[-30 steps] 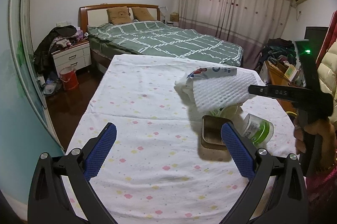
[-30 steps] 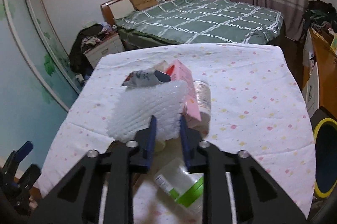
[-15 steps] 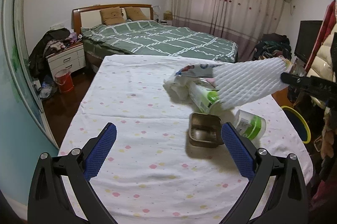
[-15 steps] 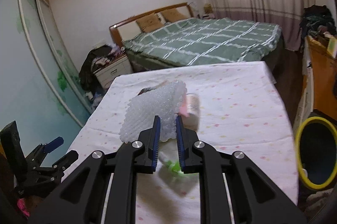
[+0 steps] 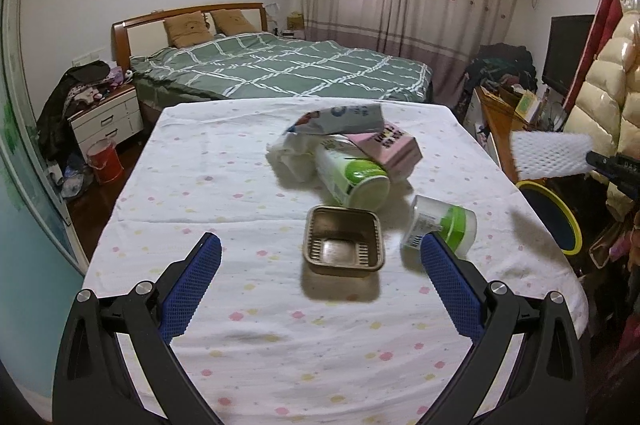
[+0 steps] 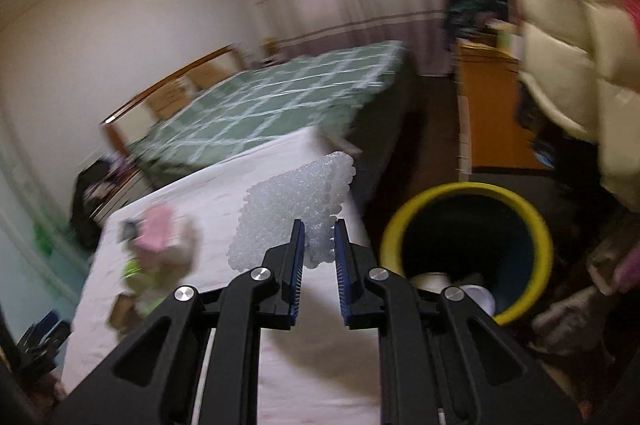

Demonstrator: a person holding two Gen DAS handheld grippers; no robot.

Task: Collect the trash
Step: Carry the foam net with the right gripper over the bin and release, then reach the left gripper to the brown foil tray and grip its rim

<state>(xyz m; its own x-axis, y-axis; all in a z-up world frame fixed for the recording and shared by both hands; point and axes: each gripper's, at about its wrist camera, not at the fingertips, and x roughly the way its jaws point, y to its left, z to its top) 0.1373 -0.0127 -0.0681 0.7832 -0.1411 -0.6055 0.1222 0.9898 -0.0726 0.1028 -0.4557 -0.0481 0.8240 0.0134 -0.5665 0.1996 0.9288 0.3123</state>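
My right gripper (image 6: 319,231) is shut on a white foam net sleeve (image 6: 296,201) and holds it in the air past the table's right edge, beside the yellow-rimmed bin (image 6: 466,249). The sleeve (image 5: 550,153) and the bin (image 5: 550,217) also show at the right of the left wrist view. My left gripper (image 5: 320,265) is open and empty above the near part of the table. On the table lie a brown square tin (image 5: 344,245), two green-capped white bottles (image 5: 354,173) (image 5: 444,225), a pink box (image 5: 390,145), a crumpled wrapper (image 5: 340,119) and white tissue (image 5: 292,153).
The table carries a white dotted cloth (image 5: 240,209). A green checked bed (image 5: 288,69) stands beyond it, a nightstand (image 5: 106,121) and red bucket (image 5: 104,161) at the left. A wooden desk (image 5: 500,121) and hanging coats (image 5: 608,85) crowd the right side. The bin holds some white trash (image 6: 452,289).
My right gripper has swung the foam sleeve off the trash pile and to the right, over the table edge toward the bin. The left gripper stays open and has barely moved.
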